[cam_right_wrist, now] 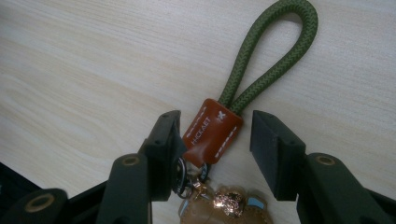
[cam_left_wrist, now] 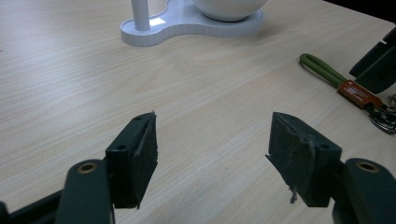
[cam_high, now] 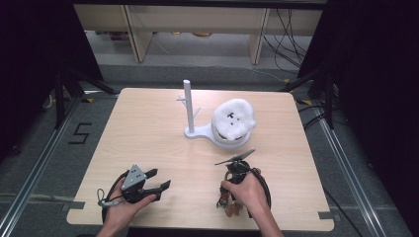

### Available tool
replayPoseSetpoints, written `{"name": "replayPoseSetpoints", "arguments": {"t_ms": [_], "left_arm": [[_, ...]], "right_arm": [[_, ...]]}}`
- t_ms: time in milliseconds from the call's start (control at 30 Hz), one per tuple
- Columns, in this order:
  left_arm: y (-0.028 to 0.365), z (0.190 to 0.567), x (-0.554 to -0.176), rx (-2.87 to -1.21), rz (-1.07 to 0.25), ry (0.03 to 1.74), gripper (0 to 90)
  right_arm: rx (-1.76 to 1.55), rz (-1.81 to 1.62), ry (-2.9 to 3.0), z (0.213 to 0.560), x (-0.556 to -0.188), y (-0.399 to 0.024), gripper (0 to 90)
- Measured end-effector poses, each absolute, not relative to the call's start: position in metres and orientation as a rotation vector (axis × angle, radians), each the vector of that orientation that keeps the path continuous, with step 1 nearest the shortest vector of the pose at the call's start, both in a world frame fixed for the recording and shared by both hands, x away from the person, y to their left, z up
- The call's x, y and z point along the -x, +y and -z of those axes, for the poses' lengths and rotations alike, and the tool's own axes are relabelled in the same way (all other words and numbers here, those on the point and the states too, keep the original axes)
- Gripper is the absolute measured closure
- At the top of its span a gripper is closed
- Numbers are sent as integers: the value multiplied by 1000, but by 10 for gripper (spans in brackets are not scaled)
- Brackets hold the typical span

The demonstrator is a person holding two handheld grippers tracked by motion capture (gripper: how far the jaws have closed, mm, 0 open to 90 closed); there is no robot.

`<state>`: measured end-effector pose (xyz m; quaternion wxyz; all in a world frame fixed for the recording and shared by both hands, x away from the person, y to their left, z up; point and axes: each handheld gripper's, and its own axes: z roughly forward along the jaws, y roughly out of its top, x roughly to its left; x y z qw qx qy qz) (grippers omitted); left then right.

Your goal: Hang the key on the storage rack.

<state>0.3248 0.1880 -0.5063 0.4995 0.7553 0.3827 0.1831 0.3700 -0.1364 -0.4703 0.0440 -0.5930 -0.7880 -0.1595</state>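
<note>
1. Near the front edge of the wooden table [cam_high: 148, 128], right of centre, the right gripper [cam_right_wrist: 215, 140] is pointing down at a keychain [cam_right_wrist: 212, 130] that is lying flat on the wood.
2. Its jaws are standing apart on either side of the keychain's brown leather tab [cam_right_wrist: 214, 129]; the left pad is sitting just against the tab's edge, the right pad is staying clear of it, and nothing is being squeezed.
3. From the tab an olive-green cord loop [cam_right_wrist: 271, 56] is stretching away over the table, while a metal clasp and a gold-coloured charm [cam_right_wrist: 226, 201] are lying on the near side, between the jaw arms.
4. In the high view the right hand [cam_high: 247, 192] is covering most of this gripper, and part of the keychain is peeking out beneath it.
5. To the left, near the front edge, the left gripper [cam_left_wrist: 212, 154] is being held by the left hand [cam_high: 123, 207] with its jaws spread wide over bare wood, gripping nothing.
6. Off to the right in the left gripper view, the green cord and brown tab are showing on the table, well apart from those jaws.
7. Farther back, toward the table's middle, a white stand [cam_high: 189, 111] with a tall post and small pegs is standing upright on a flat base.
8. On the right part of that base a white bowl [cam_high: 232, 139] is sitting, and something white and fluffy [cam_high: 233, 117] is heaping up in it.
</note>
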Motion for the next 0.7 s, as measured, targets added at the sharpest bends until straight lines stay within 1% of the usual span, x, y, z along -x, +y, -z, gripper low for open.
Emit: {"name": "replayPoseSetpoints", "arguments": {"t_ms": [433, 533, 700], "left_arm": [[188, 507, -324, -1830, -447, 932, 324], [188, 507, -324, -1828, -445, 929, 324], [188, 507, -324, -1825, -436, 923, 324]], "right_arm": [[1825, 398, -2429, 475, -370, -125, 524], [1826, 373, -2453, 478, -370, -124, 532], [1787, 358, -2493, 477, -369, -126, 581]]}}
